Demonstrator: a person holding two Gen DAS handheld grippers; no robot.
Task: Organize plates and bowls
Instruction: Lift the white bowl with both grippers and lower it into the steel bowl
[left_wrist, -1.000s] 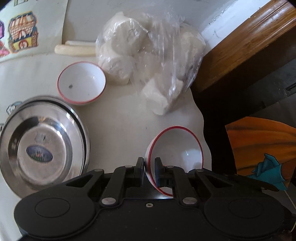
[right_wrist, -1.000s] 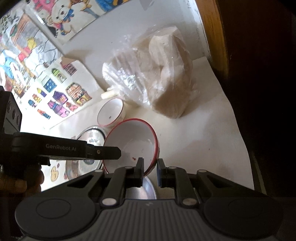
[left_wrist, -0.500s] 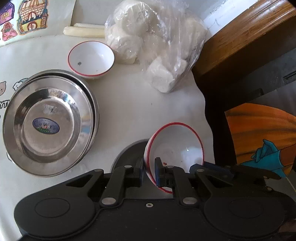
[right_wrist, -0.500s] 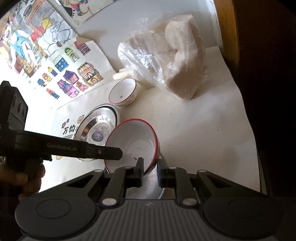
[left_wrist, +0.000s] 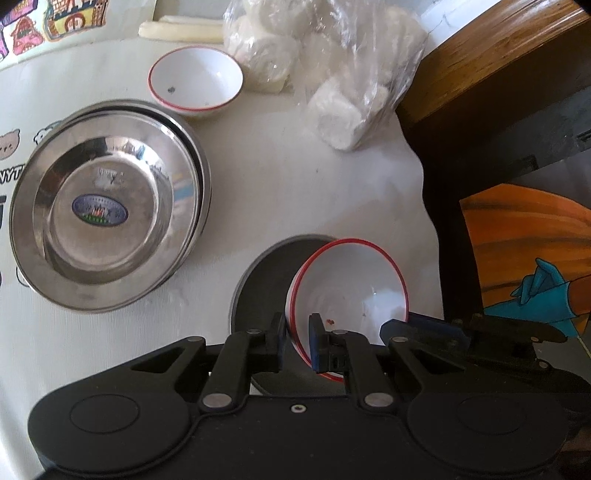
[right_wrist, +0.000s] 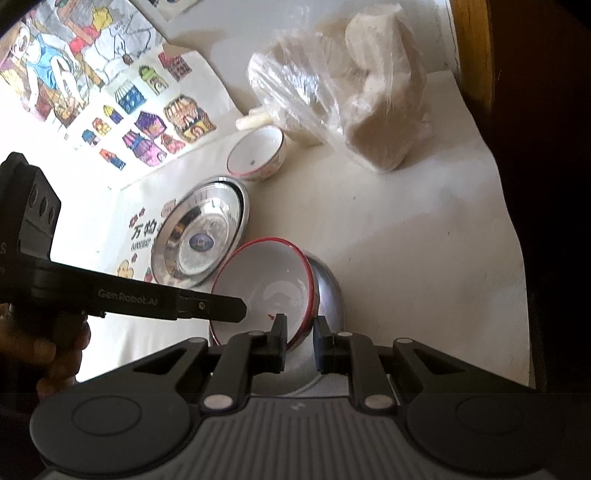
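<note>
Red-rimmed white bowl (left_wrist: 351, 291) sits tilted between both grippers, above a dark round steel plate (left_wrist: 266, 273) that lies on the white table (left_wrist: 295, 184) close to its right edge. The left gripper (left_wrist: 297, 341) is clenched on the bowl's near rim, one black pad outside the wall and one blue-edged pad inside it. From the right wrist camera the same bowl (right_wrist: 264, 291) leans with its opening toward the left, and the right gripper (right_wrist: 299, 343) grasps the opposite side of its rim, one pad inside and one outside. The left gripper (right_wrist: 221, 308) reaches in from the left of that view, its finger lying across the bowl's rim, with a person's hand (right_wrist: 48, 354) on its handle. The shiny underside of the steel plate (right_wrist: 328, 295) shows just behind the bowl there.

A stack of shiny round steel plates (left_wrist: 107, 206) with a blue oval sticker in the middle lies on the table to the left, well apart from the held bowl. Just beyond the stack stands a second, smaller red-rimmed white bowl (left_wrist: 195, 81), upright, nearly touching the stack's far edge. Beside it rests a clear plastic bag of white lumps (left_wrist: 325, 66). Colourful cartoon sheets (right_wrist: 110, 92) cover the wall at the left, and a brown wooden frame (left_wrist: 491, 55) rises past the table's right edge.
</note>
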